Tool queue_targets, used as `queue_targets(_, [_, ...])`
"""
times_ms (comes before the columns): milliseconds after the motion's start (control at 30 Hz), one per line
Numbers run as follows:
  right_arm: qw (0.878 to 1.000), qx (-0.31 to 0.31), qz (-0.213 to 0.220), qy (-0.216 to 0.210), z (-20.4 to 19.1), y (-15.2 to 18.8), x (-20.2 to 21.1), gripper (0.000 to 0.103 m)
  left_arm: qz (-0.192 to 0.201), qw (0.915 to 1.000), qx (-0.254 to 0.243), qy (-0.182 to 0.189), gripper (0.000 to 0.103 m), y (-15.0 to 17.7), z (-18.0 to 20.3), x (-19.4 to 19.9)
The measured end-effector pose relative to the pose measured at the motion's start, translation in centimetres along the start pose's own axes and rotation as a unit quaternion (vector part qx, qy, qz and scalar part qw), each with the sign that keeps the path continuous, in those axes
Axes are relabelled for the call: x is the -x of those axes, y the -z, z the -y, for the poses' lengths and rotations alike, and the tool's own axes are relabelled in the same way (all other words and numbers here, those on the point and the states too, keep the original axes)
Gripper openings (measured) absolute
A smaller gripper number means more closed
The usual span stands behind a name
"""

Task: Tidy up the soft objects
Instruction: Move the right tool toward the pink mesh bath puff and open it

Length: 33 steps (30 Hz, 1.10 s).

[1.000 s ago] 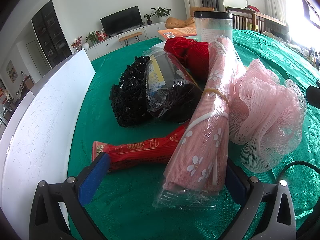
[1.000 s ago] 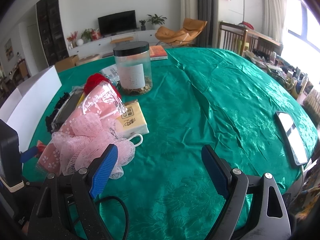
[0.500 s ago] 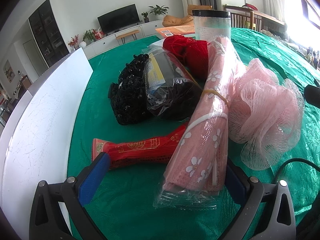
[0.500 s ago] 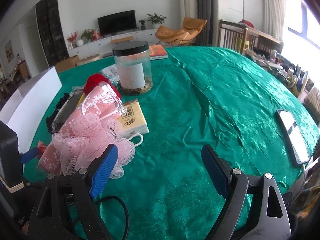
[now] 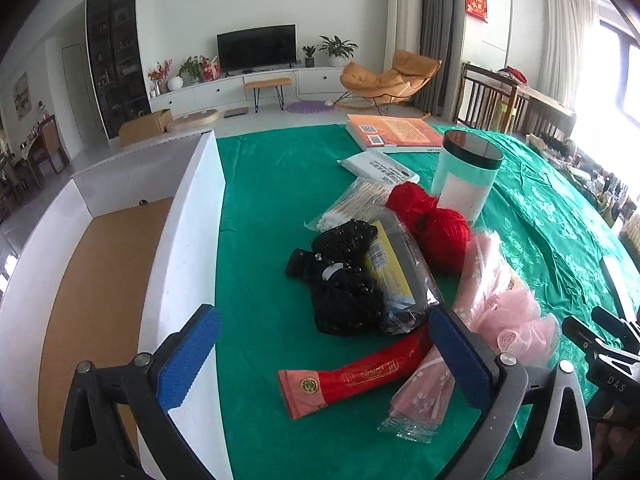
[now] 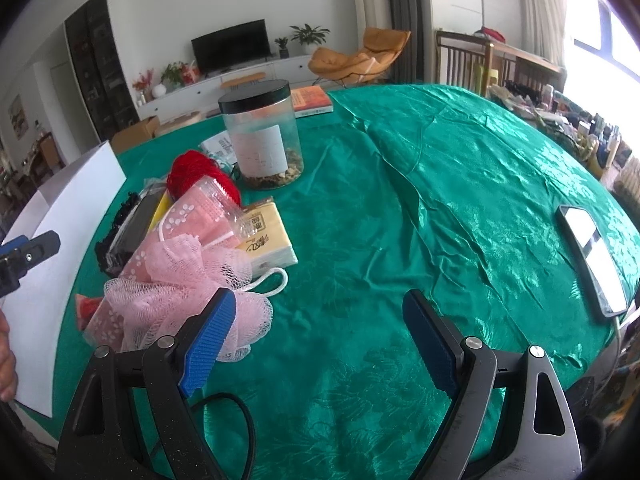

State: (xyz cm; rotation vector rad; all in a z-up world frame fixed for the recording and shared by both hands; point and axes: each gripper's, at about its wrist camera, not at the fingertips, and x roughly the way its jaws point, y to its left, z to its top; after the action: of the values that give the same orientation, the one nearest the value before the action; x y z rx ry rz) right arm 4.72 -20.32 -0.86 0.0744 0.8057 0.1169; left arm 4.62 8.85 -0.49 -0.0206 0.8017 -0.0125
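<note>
A heap of soft goods lies on the green tablecloth [image 5: 260, 184]: a black beaded piece [image 5: 340, 280], a dark wrapped pack with a yellow label [image 5: 400, 276], red yarn [image 5: 432, 224], a pink flowered packet [image 5: 480, 280], a pink mesh pouf [image 5: 520, 320] and a red flat packet [image 5: 360, 376]. My left gripper [image 5: 320, 344] hangs open above the near end of the heap, beside the white box [image 5: 188, 240]. My right gripper [image 6: 320, 320] is open over bare cloth, its left finger next to the pouf [image 6: 184, 280]. Neither holds anything.
The white box has a brown cardboard floor [image 5: 112, 280] and stands left of the heap. Behind the heap are a black-lidded jar [image 6: 260, 140], cotton swabs [image 5: 352, 204], a wipes pack [image 5: 380, 166] and a book [image 5: 392, 130]. A tissue pack [image 6: 268, 232] and a phone [image 6: 592, 256] lie to the right.
My left gripper has risen and drawn back to the left, so the pink packet no longer sits between its fingers and the box's inside shows. The right gripper has hardly moved.
</note>
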Motion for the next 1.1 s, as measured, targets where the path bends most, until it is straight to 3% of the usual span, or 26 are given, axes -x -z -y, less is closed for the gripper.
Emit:
queue_targets(133, [1.000,-0.009,-0.003,-0.011,0.4,-0.1,-0.1,0.087,-0.044,0.9973,-0.042,0.039,0.103,1.5,1.7,-1.2])
queue_targets(300, [0.999,-0.034,-0.003,-0.029,1.3,-0.1,0.0,0.087,-0.061,0.9858,-0.142,0.067,0.103,4.2,6.4,-1.8])
queue_targets(367, [0.998,-0.047,-0.001,-0.040,1.8,-0.2,0.0,0.087,-0.068,0.9829,-0.149,0.083,0.103,4.7,7.5,-2.4])
queue_targets(467, [0.997,-0.061,0.002,-0.052,2.4,-0.2,0.1,0.087,-0.106,0.9714,-0.141,0.159,0.103,5.4,8.7,-3.3])
queue_targets(500, [0.996,-0.066,0.003,-0.054,2.5,-0.2,0.2,0.087,-0.104,0.9694,-0.154,0.161,0.103,5.8,9.4,-3.2])
queue_targets(600, [0.995,-0.078,0.004,-0.059,2.9,-0.3,0.2,0.087,-0.090,0.9640,-0.198,0.153,0.103,6.3,9.9,-1.9])
queue_targets(733, [0.994,-0.088,0.005,-0.068,3.3,-0.3,0.2,0.087,-0.083,0.9753,-0.153,0.136,0.103,4.8,6.2,-1.0])
queue_targets(833, [0.994,-0.085,-0.001,-0.073,3.2,-0.3,0.1,0.087,-0.087,0.9849,-0.122,0.087,0.103,3.0,3.4,-1.5])
queue_targets(900, [0.994,-0.078,-0.003,-0.075,3.0,-0.4,0.1,0.087,-0.102,0.9859,-0.115,0.065,0.103,2.2,2.5,-2.1])
queue_targets(1000, [0.995,-0.067,-0.001,-0.074,2.6,-0.3,0.2,0.087,-0.128,0.9798,-0.152,-0.022,0.103,2.3,3.5,-3.7])
queue_targets(1100, [0.995,-0.068,0.002,-0.077,2.6,-0.2,0.2,0.087,-0.123,0.9744,-0.178,-0.061,0.103,2.6,3.7,-3.8])
